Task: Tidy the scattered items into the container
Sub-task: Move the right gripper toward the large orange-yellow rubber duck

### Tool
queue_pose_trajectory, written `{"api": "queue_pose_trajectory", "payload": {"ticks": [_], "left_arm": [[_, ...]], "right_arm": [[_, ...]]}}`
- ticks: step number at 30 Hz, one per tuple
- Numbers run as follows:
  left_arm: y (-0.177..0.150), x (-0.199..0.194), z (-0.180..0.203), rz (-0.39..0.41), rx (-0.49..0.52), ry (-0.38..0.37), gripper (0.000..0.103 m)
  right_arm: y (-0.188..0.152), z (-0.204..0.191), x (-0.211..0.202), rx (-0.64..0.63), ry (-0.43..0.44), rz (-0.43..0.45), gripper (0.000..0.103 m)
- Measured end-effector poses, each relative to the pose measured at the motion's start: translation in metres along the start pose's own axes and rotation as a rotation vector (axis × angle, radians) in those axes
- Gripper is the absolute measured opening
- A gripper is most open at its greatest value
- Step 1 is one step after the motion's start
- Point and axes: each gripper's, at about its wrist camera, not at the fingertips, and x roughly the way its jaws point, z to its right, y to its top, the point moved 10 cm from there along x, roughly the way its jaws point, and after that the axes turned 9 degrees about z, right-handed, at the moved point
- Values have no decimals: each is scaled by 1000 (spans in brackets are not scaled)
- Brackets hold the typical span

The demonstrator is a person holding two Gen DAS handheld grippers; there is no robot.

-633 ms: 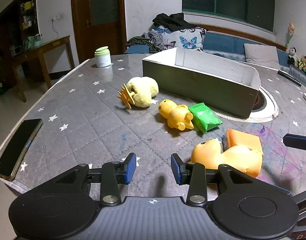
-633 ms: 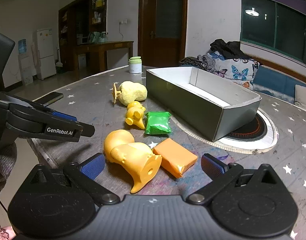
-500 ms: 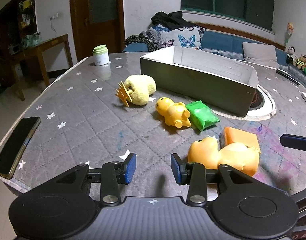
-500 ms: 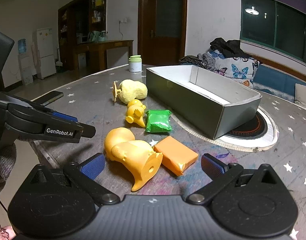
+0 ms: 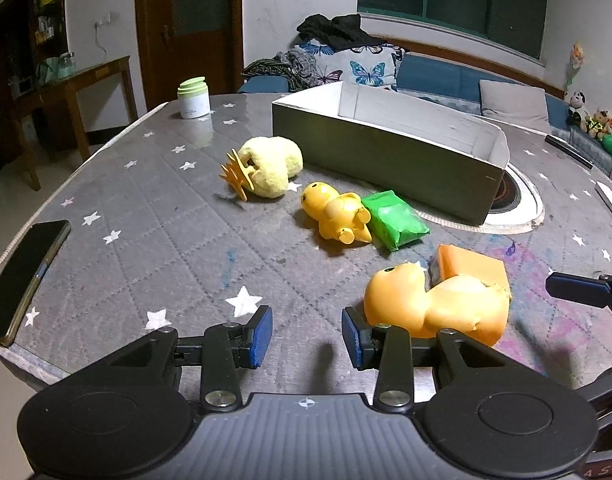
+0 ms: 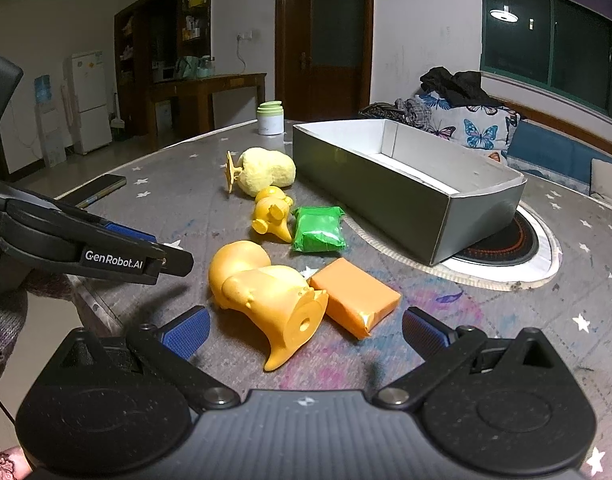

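A grey box (image 5: 390, 152) (image 6: 406, 188) with a white inside stands at the back of the table. In front of it lie a pale yellow plush (image 5: 267, 166) (image 6: 265, 170), a small yellow duck (image 5: 336, 212) (image 6: 271, 214), a green packet (image 5: 396, 220) (image 6: 318, 228), an orange block (image 5: 470, 266) (image 6: 354, 296) and a big orange duck (image 5: 430, 306) (image 6: 265, 292). My left gripper (image 5: 307, 336) is open and empty, just left of the big duck. My right gripper (image 6: 303, 330) is wide open, with the big duck's base between its fingers, not touching.
A black phone (image 5: 23, 276) (image 6: 93, 190) lies at the table's left edge. A white jar with a green lid (image 5: 193, 98) (image 6: 270, 118) stands at the back. A round hob ring (image 5: 518, 204) sits under the box's right end. A sofa lies behind.
Both grippers have moved slightly forward over the table toward the toys. The jaws have not changed and no item has moved.
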Motion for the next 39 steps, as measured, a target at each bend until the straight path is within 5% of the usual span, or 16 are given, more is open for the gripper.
{"api": "queue_pose_trajectory", "payload": {"ticks": [15,39], "left_arm": [[-4,5,-1,-29,-13,-5,41],[-3,16,-5,-55,-41,-23,41]], "right_arm": [[-5,-9,5,13,44,-36,98],[-9,-13,15,61,108,-96,67]]}}
